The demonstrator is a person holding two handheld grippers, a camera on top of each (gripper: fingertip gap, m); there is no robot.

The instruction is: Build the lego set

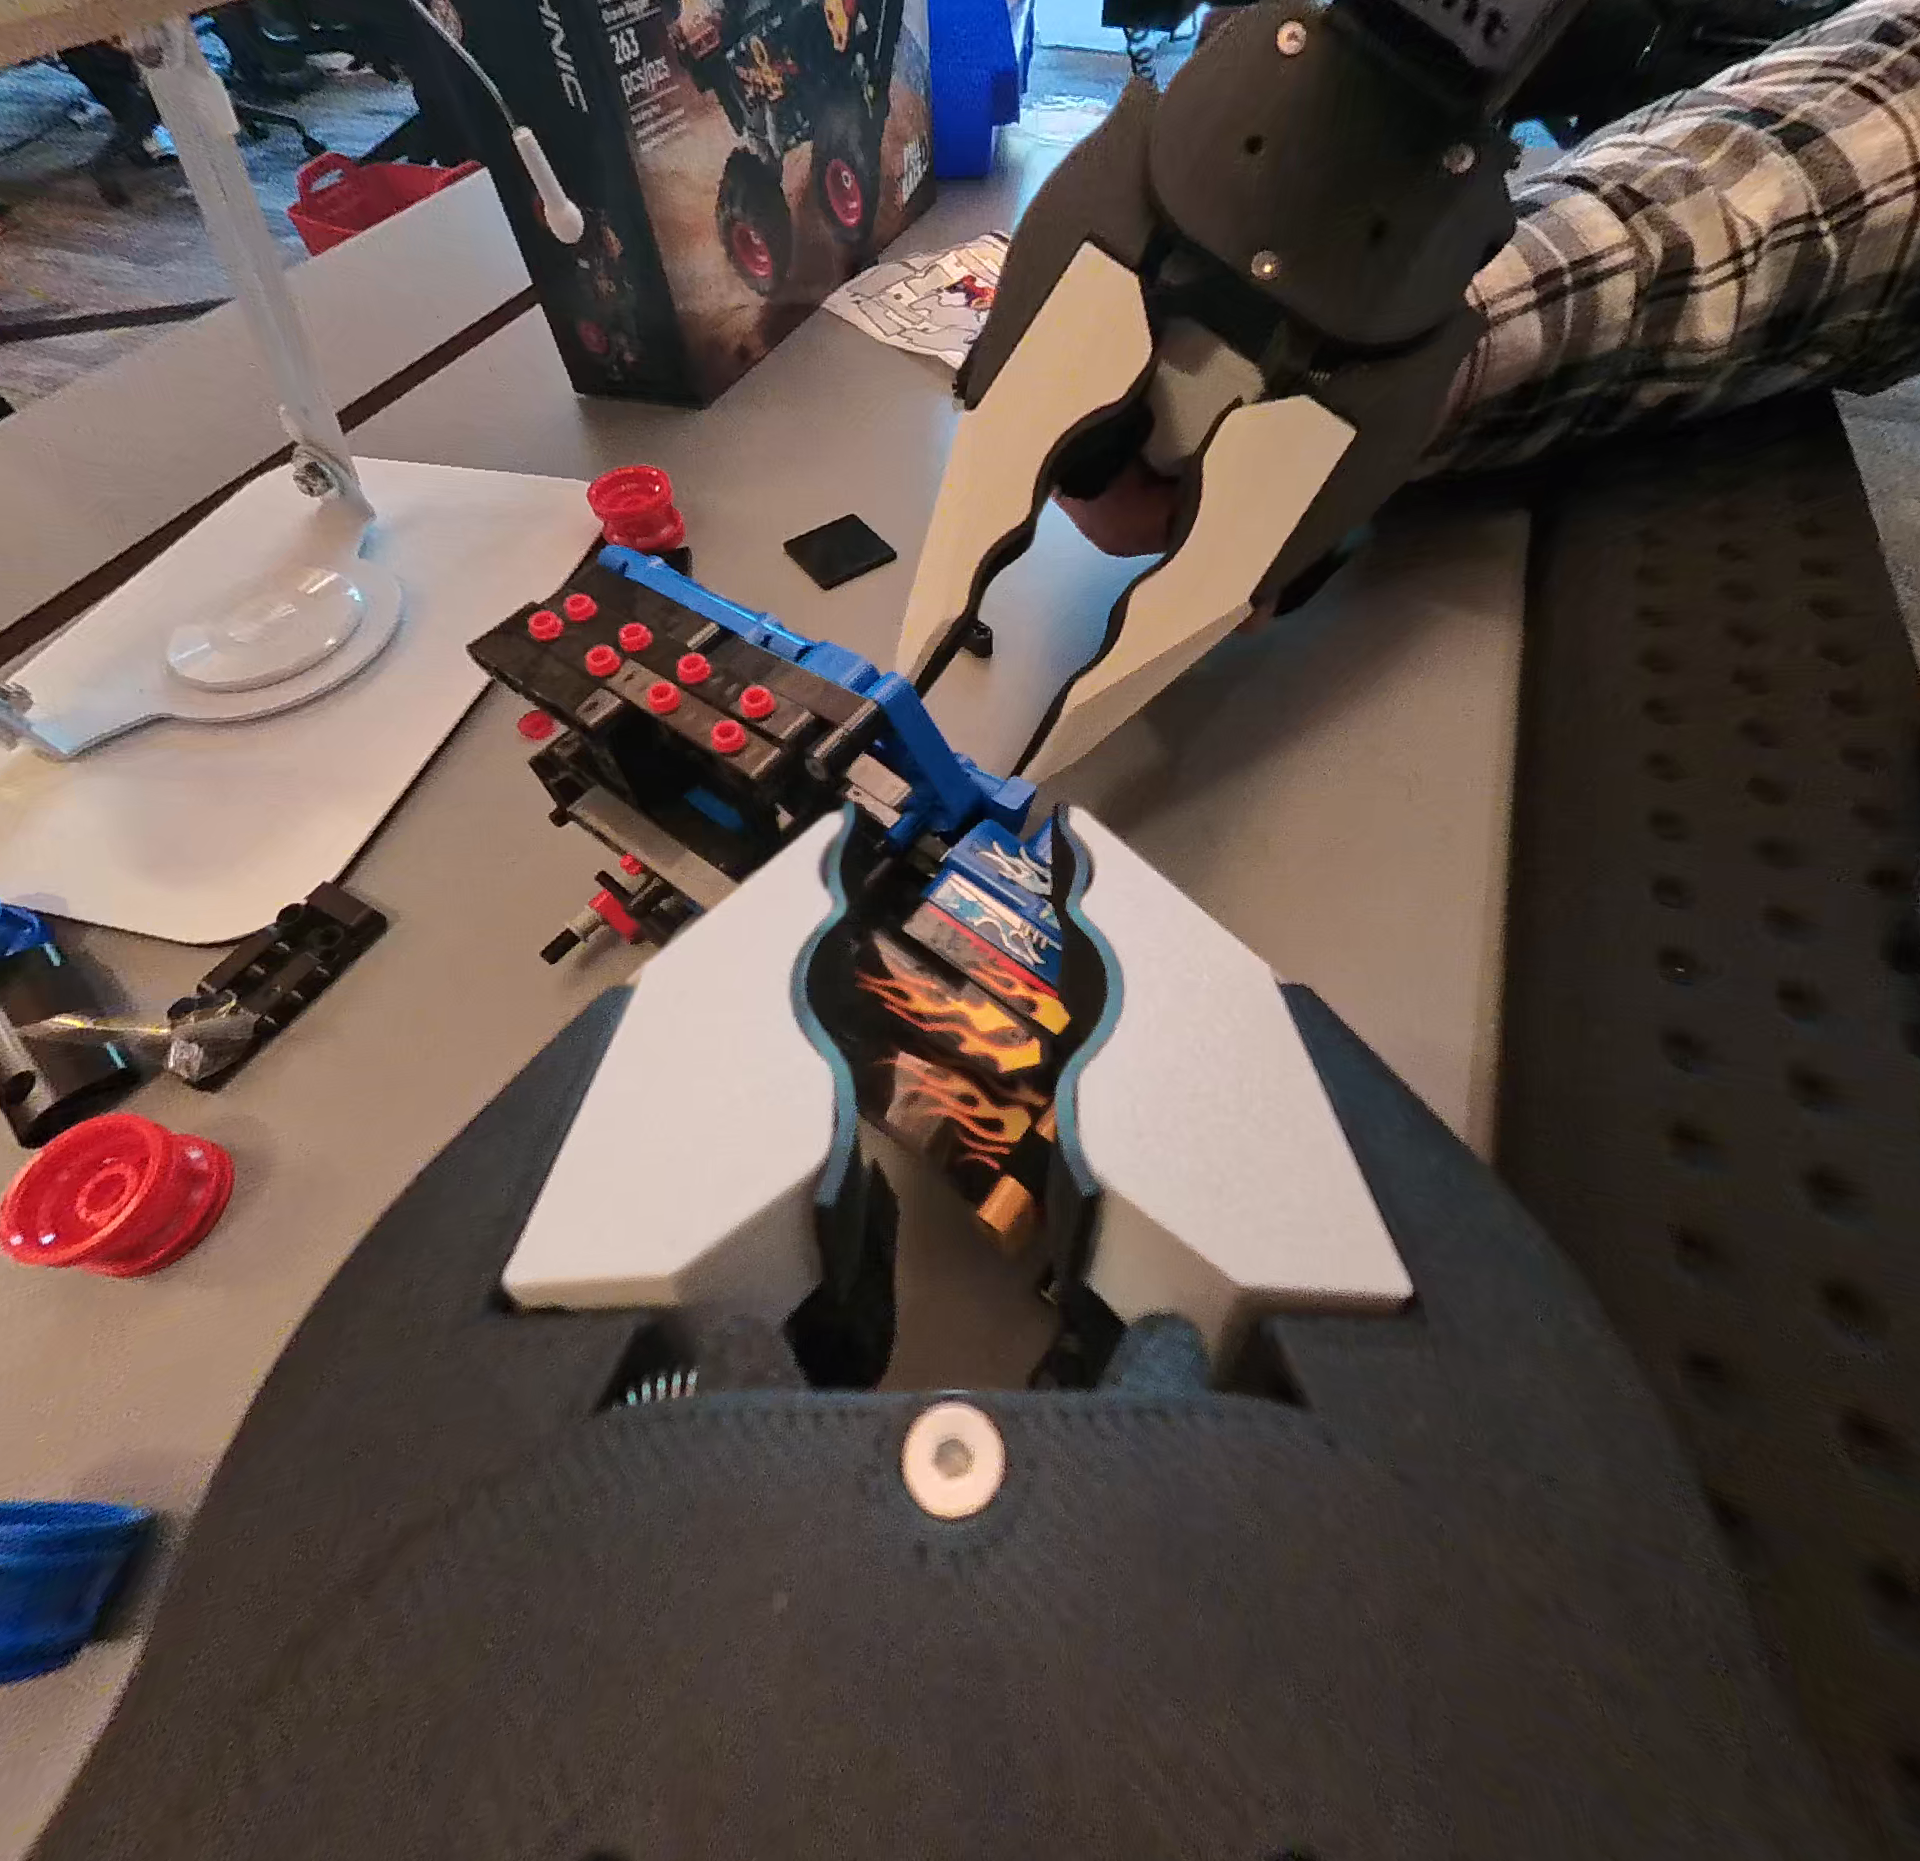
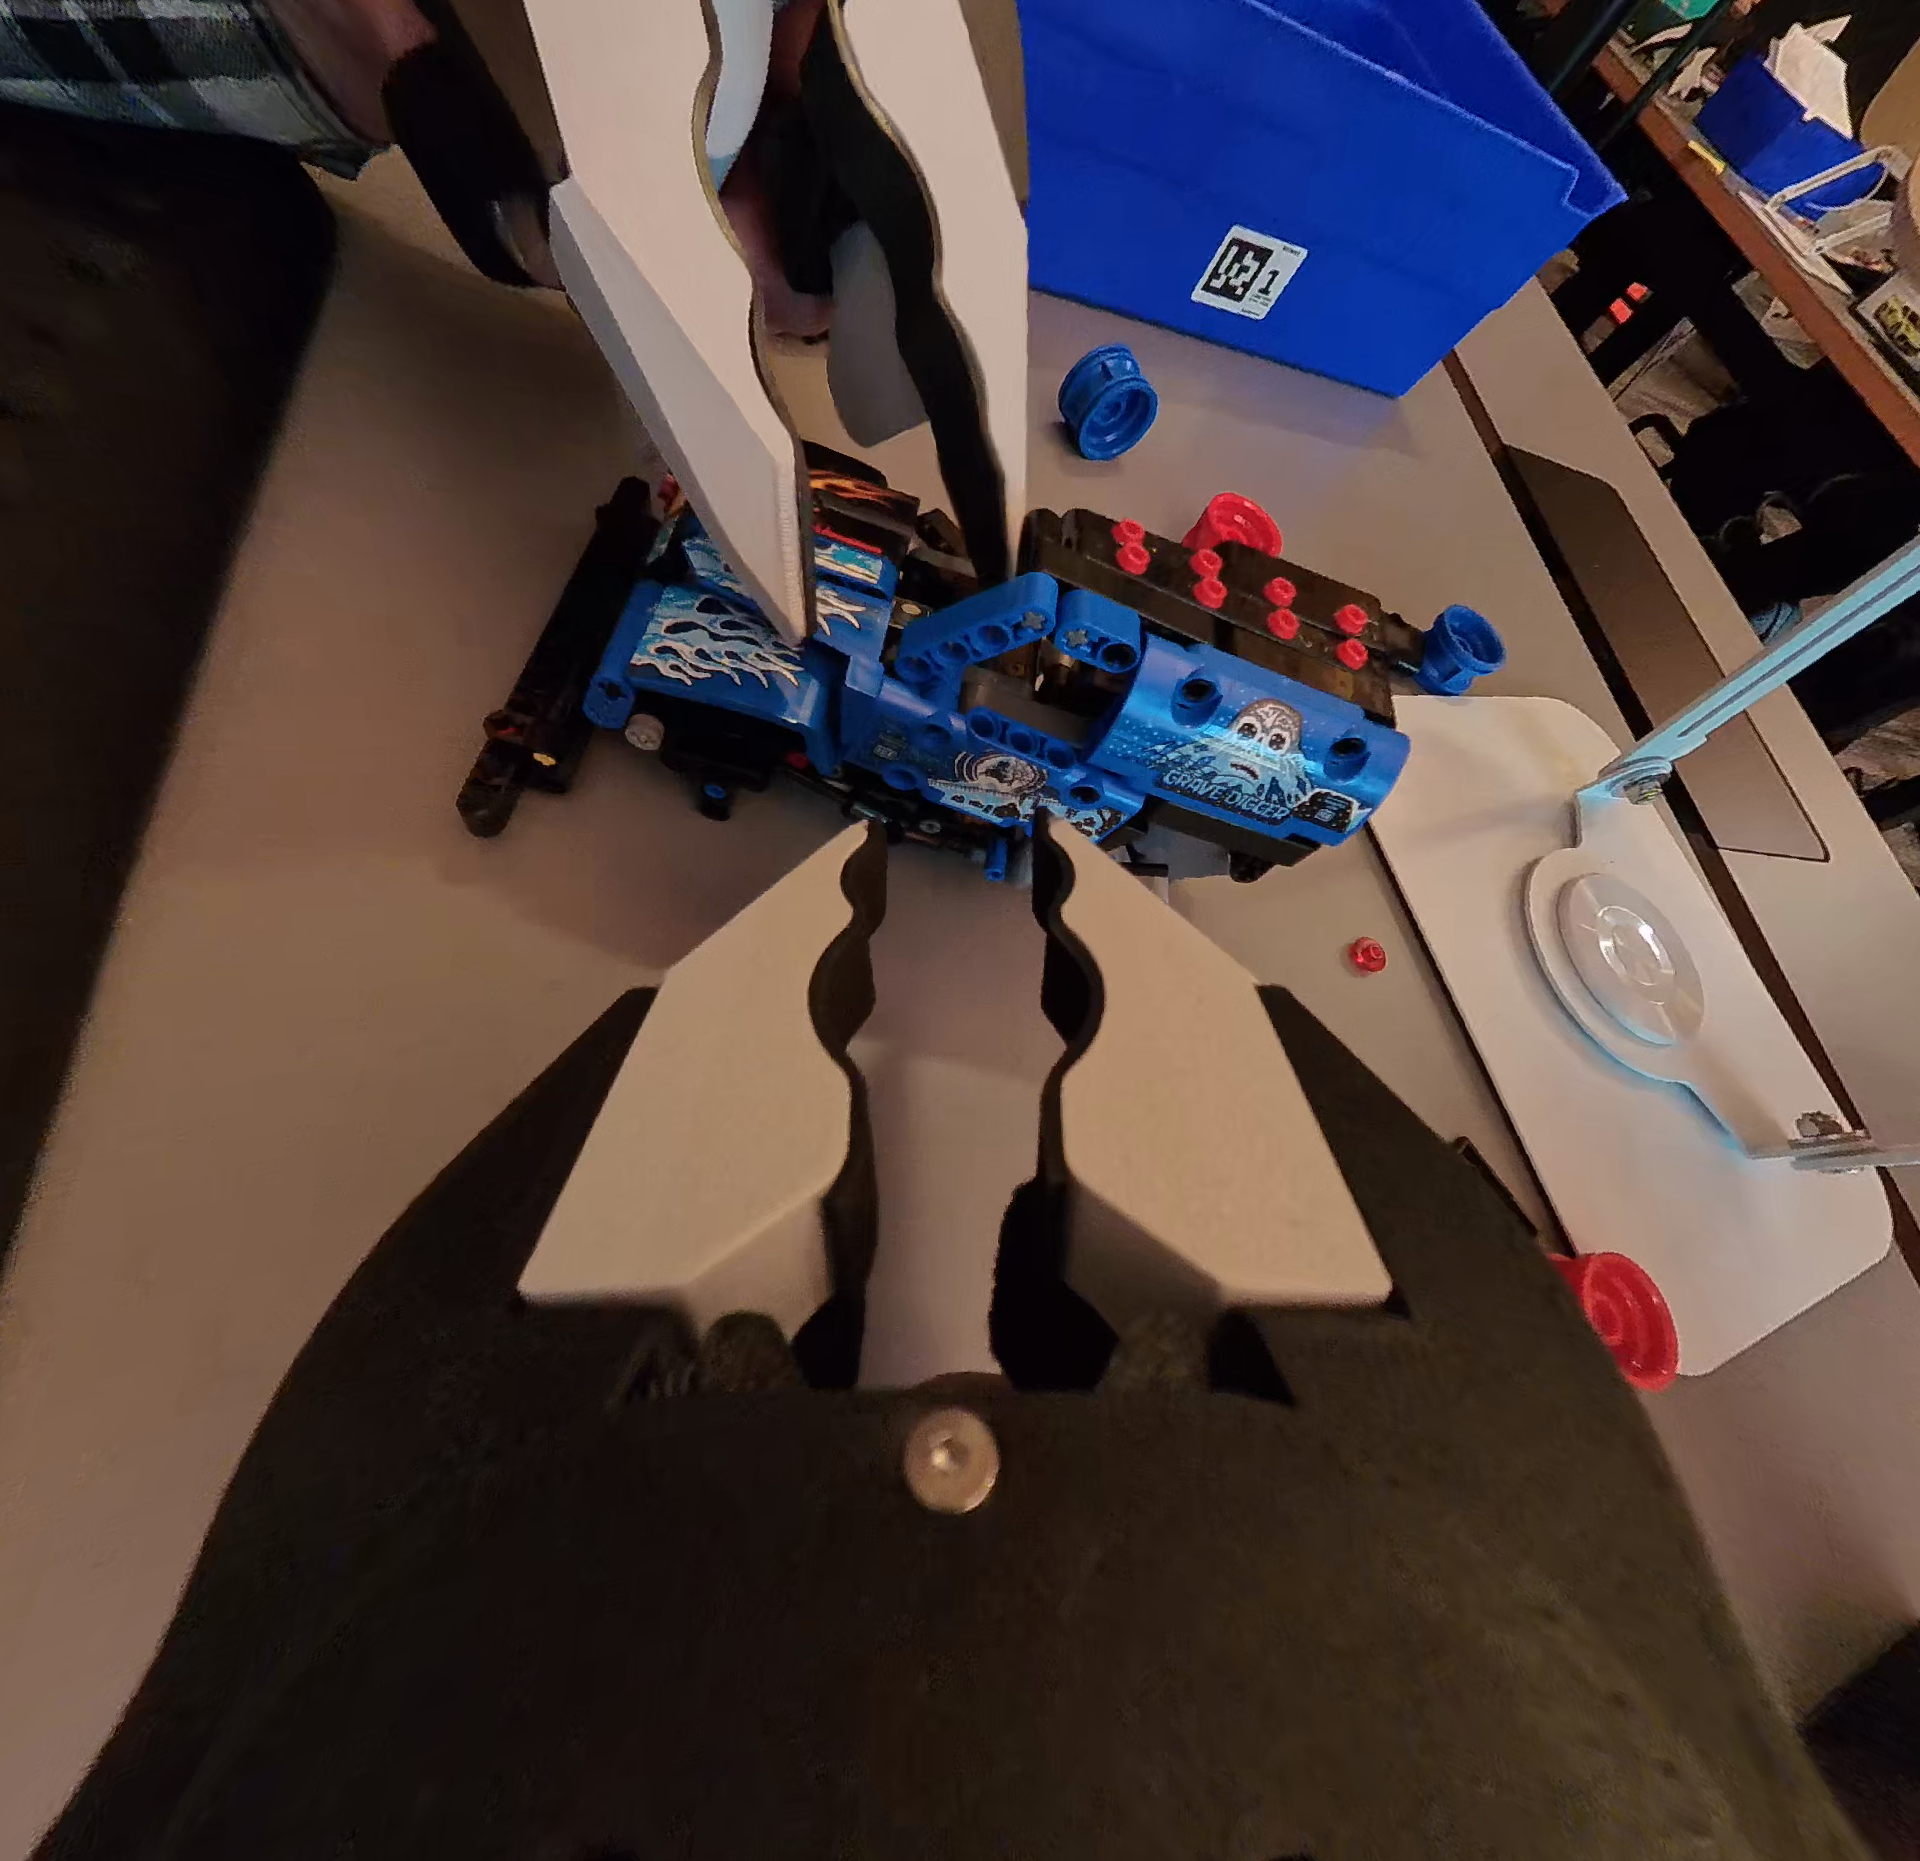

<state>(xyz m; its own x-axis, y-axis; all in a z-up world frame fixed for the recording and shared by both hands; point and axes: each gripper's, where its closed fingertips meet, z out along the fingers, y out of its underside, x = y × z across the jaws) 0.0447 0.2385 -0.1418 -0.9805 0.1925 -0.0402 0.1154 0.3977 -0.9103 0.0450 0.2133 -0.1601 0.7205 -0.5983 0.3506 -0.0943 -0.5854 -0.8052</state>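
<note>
The half-built blue and black brick truck body with flame stickers (image 2: 997, 689) lay on its side on the grey worktop (image 2: 343, 876), near the middle, well in from the dark perforated mat along one edge. The left claw (image 1: 951, 835) was narrowed onto the truck's flame-printed front end, its fingers pressing either side of that panel, so it served as the clamp. The right claw (image 2: 956, 835) stood parted and empty, its tips just beside the truck's blue side beam without gripping it. To do the step well, the left claw would likely need to stay firm so the model could not pivot, while the right closed squarely on one beam. Loose red plastic wheel hubs (image 1: 114, 1193) waited towards the worktop's edge, probably for later fitting.
</note>
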